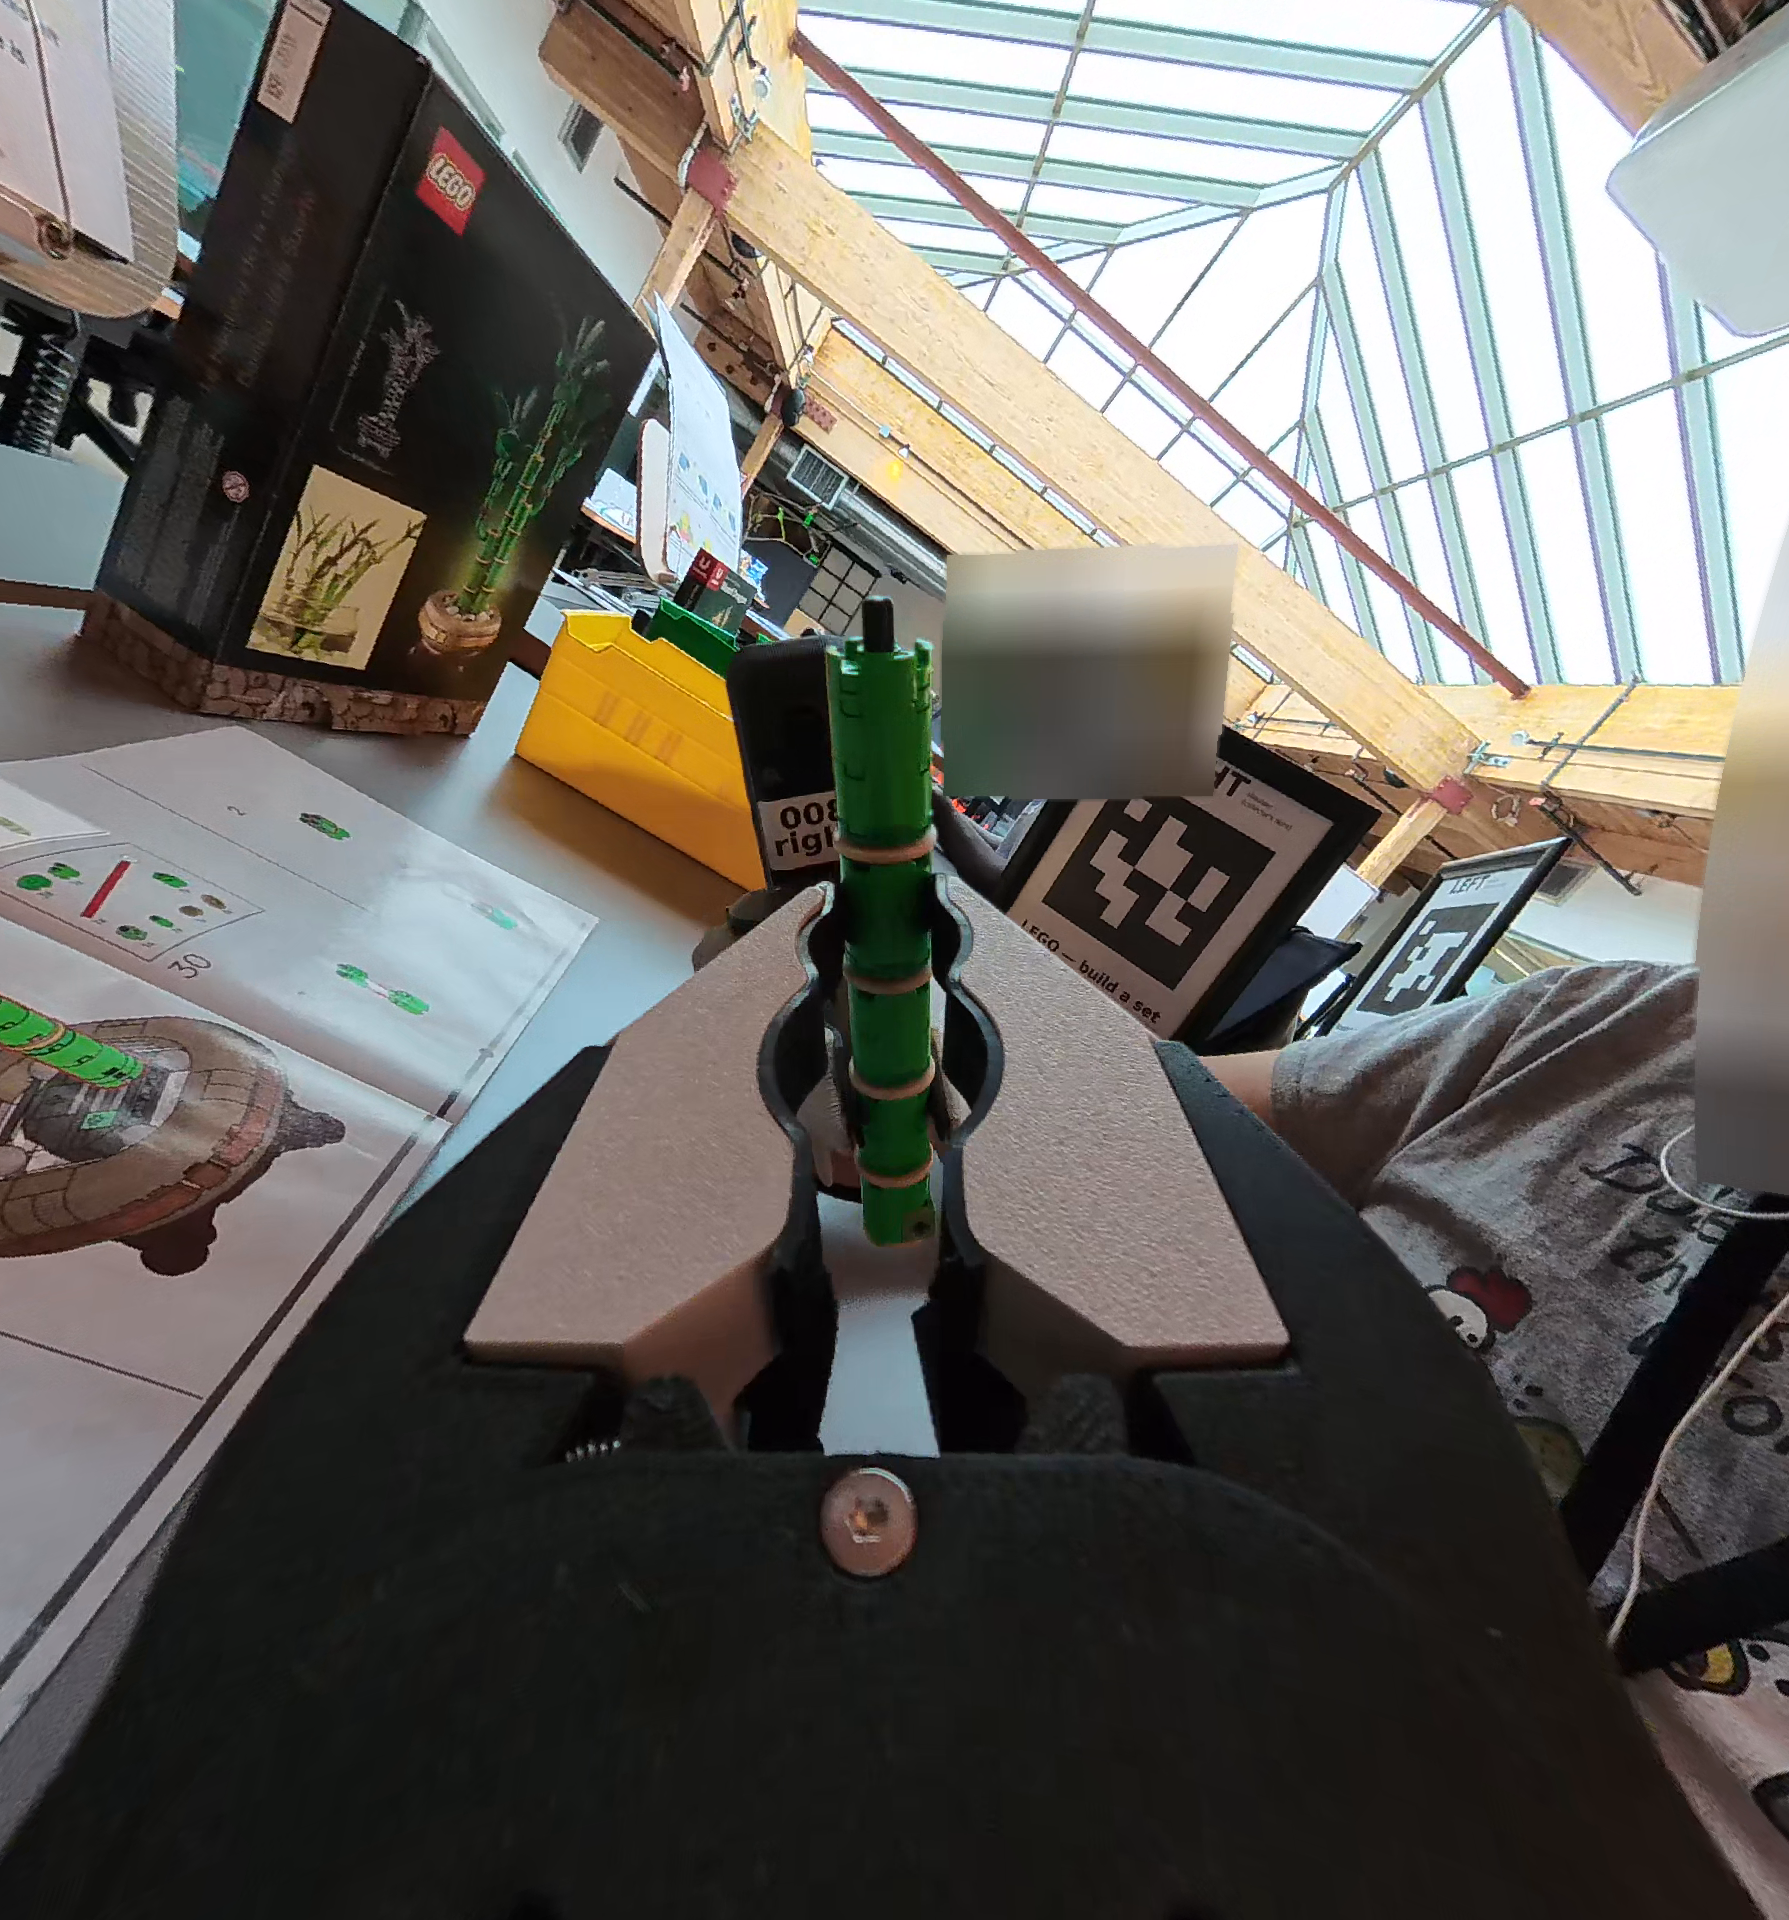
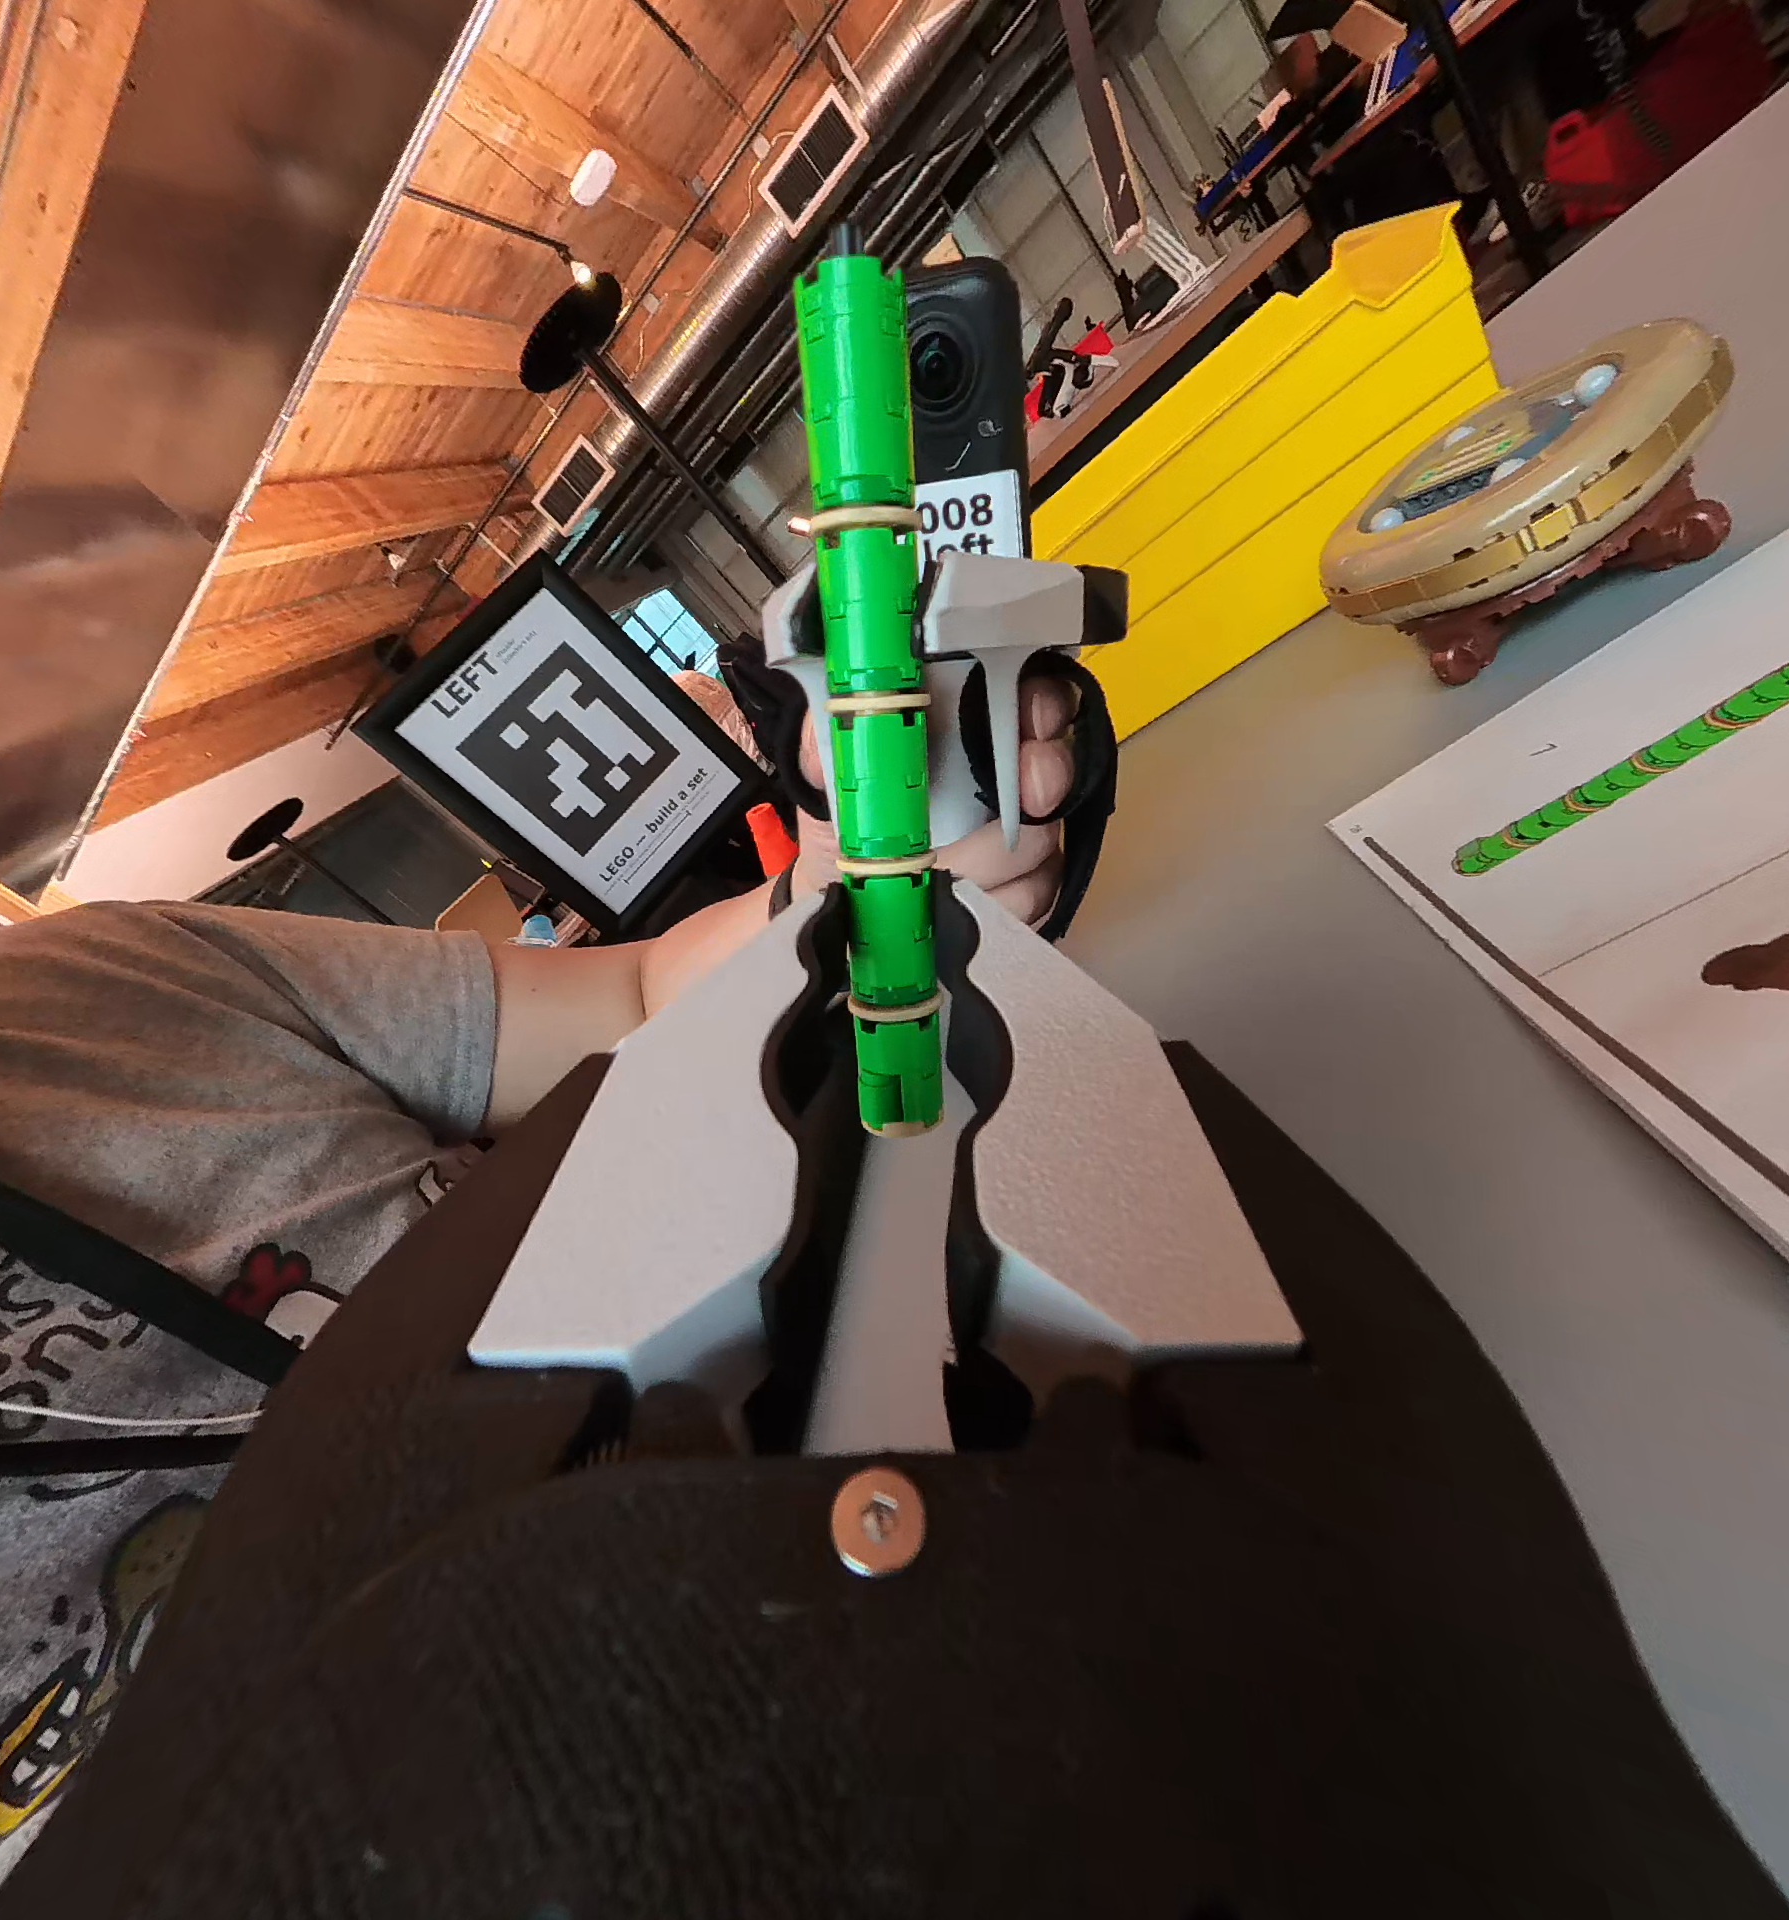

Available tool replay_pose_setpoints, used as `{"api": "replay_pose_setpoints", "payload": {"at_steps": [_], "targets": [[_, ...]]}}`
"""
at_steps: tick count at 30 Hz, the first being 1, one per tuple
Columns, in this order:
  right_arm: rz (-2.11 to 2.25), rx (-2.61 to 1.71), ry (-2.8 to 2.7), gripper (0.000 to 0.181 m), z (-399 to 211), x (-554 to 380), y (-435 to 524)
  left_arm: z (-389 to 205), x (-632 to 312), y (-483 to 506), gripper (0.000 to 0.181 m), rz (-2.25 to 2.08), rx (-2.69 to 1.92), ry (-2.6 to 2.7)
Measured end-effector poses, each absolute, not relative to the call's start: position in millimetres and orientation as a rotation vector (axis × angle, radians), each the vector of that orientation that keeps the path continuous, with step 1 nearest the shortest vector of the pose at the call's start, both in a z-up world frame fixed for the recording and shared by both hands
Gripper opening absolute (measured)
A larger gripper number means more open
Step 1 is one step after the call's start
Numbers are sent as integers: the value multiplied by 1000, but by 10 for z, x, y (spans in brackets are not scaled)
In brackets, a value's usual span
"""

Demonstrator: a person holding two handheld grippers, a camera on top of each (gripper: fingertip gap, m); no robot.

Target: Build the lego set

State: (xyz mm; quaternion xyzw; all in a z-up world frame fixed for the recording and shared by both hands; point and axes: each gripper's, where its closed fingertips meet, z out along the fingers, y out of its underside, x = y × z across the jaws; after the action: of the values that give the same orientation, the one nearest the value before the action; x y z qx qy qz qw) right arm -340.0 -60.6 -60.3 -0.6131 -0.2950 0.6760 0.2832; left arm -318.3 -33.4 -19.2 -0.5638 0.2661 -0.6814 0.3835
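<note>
A green bamboo stalk [image 1: 885, 935] of stacked round lego pieces with tan rings and a black pin at its top stands upright in the air between both grippers. My left gripper [image 1: 879, 914] is shut on it. My right gripper [image 2: 890, 914] is shut on the stalk's [image 2: 874, 727] lower end. In the right wrist view the left gripper [image 2: 869, 623] clasps the stalk at mid-height, above my right fingertips. The round tan and brown lego pot base [image 2: 1524, 499] sits on the grey table at the far right, apart from both grippers.
An open instruction booklet [image 1: 194, 987] [image 2: 1648, 987] lies on the table [image 2: 1285, 1039]. A yellow bin [image 1: 641, 727] [image 2: 1264, 499] and the black lego box [image 1: 350, 416] stand behind it. Framed marker signs [image 1: 1170, 883] [image 2: 568, 748] stand near the person's shirt [image 2: 194, 1039]. There is about 5 centimetres between the tips of the two grippers.
</note>
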Motion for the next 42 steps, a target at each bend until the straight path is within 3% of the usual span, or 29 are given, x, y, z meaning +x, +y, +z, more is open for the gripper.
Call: {"api": "replay_pose_setpoints", "payload": {"at_steps": [21, 25, 42], "targets": [[1829, -1651, -766, 15, -657, -3408, -570, -230, -3223, -225, 26, -1713, -1471, 616], [1841, -1655, -755, 15, -662, -3407, -569, -241, -3201, -259, 15, -1711, -1467, 650], [1920, -1637, -668, 15, -652, -3416, -518, -258, -3220, -224, 16, -1756, -1473, 612]]}}
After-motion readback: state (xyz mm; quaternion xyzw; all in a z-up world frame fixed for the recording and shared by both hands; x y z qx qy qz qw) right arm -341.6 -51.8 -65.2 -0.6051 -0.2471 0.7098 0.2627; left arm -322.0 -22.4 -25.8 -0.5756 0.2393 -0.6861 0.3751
